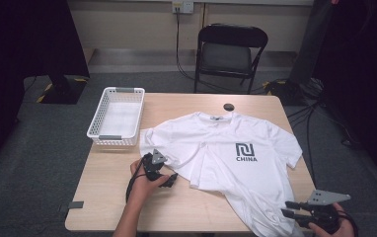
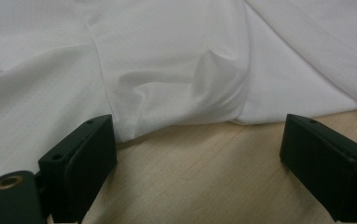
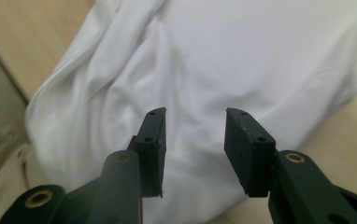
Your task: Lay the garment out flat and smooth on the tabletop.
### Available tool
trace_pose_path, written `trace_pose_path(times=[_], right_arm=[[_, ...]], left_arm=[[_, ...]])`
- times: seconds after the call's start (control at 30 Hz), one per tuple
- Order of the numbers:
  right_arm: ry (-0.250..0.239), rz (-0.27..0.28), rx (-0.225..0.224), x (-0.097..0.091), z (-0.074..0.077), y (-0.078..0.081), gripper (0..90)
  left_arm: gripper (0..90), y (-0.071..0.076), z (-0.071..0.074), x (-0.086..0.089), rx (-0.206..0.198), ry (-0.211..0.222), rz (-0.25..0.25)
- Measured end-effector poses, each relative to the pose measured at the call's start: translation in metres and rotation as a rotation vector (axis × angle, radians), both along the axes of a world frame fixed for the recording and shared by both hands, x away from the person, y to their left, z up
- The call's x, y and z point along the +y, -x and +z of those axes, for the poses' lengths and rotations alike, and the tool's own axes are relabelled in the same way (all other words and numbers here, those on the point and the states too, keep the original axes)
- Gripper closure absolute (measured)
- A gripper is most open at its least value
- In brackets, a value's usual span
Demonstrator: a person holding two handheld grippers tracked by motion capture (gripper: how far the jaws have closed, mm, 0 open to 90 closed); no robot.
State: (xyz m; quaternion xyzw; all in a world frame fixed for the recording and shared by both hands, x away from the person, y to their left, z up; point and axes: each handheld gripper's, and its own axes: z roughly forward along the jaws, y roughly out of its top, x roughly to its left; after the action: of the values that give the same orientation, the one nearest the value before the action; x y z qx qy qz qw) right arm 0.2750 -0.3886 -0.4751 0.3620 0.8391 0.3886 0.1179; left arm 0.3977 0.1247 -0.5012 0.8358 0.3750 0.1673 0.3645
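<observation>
Where creased, soft white T-shirt (image 1: pixel 236 163)

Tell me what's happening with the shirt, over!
Left gripper open at the shirt's edge. Right gripper open over the hem, nothing pinched. Shirt rumpled on the table. Basket off to the side, nothing in the way.
</observation>
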Motion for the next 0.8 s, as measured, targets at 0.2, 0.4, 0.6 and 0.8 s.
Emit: trace_pose_path(times=[0.2, 0.4, 0.6, 0.8], right_arm=[[-0.003, -0.171, -0.04, -0.01, 0.003, -0.033, 58.8], [0.032, -0.254, -0.006, -0.016, -0.01, -0.046, 76.6], [0.064, -0.296, -0.001, -0.028, -0.015, -0.044, 87.0], [0.038, -0.292, -0.045, -0.028, -0.01, -0.047, 59.4]], left_arm=[[10.3, 0.0, 0.0, 0.0, 0.0, 0.0, 0.0], [10.3, 0.0, 0.0, 0.0, -0.001, 0.0, -0.001], [10.3, 0.0, 0.0, 0.0, 0.0, 0.001, 0.0], [10.3, -0.001, 0.0, 0.0, -0.001, 0.001, -0.001]])
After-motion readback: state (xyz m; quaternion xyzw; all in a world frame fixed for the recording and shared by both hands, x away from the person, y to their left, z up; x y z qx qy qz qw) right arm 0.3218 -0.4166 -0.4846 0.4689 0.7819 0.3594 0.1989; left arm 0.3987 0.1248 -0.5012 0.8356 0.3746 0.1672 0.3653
